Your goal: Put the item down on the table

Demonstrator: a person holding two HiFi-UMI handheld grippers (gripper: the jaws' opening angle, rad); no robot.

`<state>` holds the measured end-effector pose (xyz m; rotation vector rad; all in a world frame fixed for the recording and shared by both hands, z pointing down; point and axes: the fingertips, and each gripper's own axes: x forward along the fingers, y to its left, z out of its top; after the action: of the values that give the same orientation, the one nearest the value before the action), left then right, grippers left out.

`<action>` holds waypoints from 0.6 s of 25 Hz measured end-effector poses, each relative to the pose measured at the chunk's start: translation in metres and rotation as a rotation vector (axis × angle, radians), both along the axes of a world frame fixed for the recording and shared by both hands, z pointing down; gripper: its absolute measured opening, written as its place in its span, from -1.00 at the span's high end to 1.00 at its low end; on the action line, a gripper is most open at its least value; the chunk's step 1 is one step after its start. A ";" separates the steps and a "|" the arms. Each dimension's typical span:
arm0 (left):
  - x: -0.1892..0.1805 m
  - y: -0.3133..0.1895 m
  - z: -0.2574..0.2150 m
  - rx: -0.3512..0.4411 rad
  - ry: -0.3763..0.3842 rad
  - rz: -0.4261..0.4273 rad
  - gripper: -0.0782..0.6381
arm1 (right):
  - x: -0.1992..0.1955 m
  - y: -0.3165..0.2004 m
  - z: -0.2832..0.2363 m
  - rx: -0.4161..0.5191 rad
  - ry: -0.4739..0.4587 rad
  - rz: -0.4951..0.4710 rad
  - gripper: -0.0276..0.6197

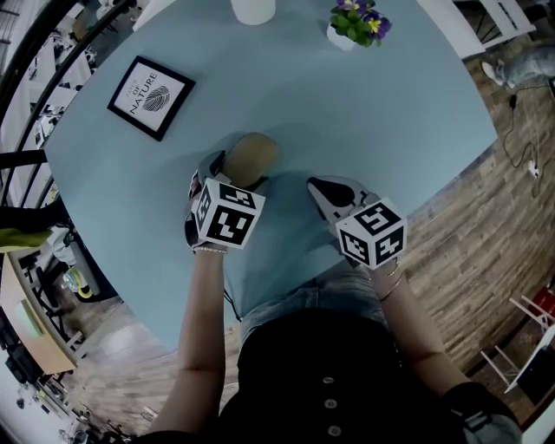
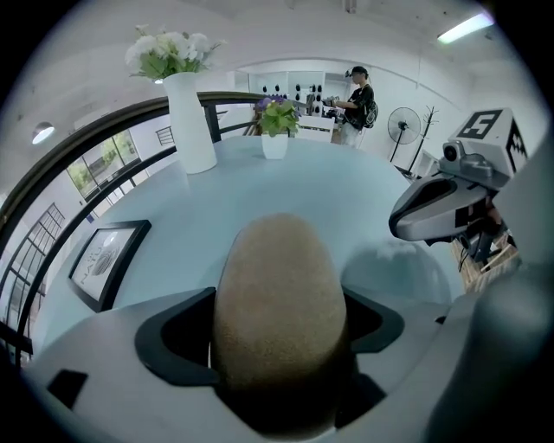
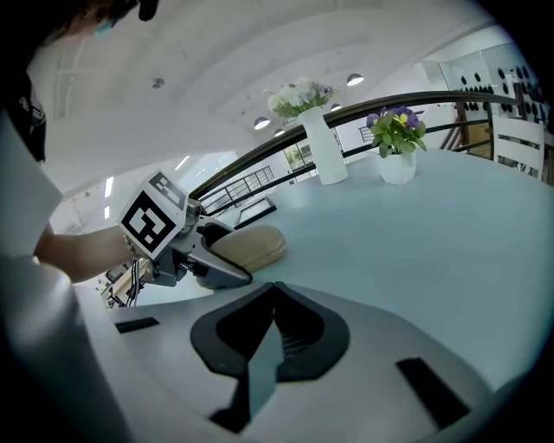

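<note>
A tan, egg-shaped item [image 1: 252, 154] sticks out forward from my left gripper [image 1: 232, 170], which is shut on it over the near part of the round light-blue table [image 1: 381, 121]. In the left gripper view the item [image 2: 279, 298] fills the space between the dark jaws. From the right gripper view the item [image 3: 253, 246] lies low at the tabletop; I cannot tell whether it touches. My right gripper [image 1: 315, 185] hovers beside it on the right, its jaws shut together [image 3: 275, 292] with nothing between them.
A black-framed picture [image 1: 151, 95] lies at the table's left. A white vase [image 1: 253, 9] and a small pot of purple flowers [image 1: 355, 24] stand at the far side. The table's near edge runs just below both grippers. A person [image 2: 357, 93] stands far off.
</note>
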<state>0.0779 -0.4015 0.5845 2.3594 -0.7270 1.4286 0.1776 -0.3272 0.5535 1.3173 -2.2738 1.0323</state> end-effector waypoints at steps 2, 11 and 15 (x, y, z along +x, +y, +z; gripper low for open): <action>0.001 -0.001 -0.003 0.019 0.004 -0.002 -0.40 | 0.001 0.003 -0.002 0.002 0.002 0.003 0.90; 0.004 0.003 -0.027 0.037 0.080 -0.010 -0.39 | -0.001 0.008 -0.013 0.023 0.007 -0.013 0.90; 0.002 0.001 -0.043 0.077 0.117 -0.041 -0.39 | -0.005 0.008 -0.021 0.040 0.007 -0.028 0.90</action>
<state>0.0795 -0.4007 0.5411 2.4466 -0.8073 1.2559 0.1729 -0.3190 0.5324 1.2995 -2.3128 0.9762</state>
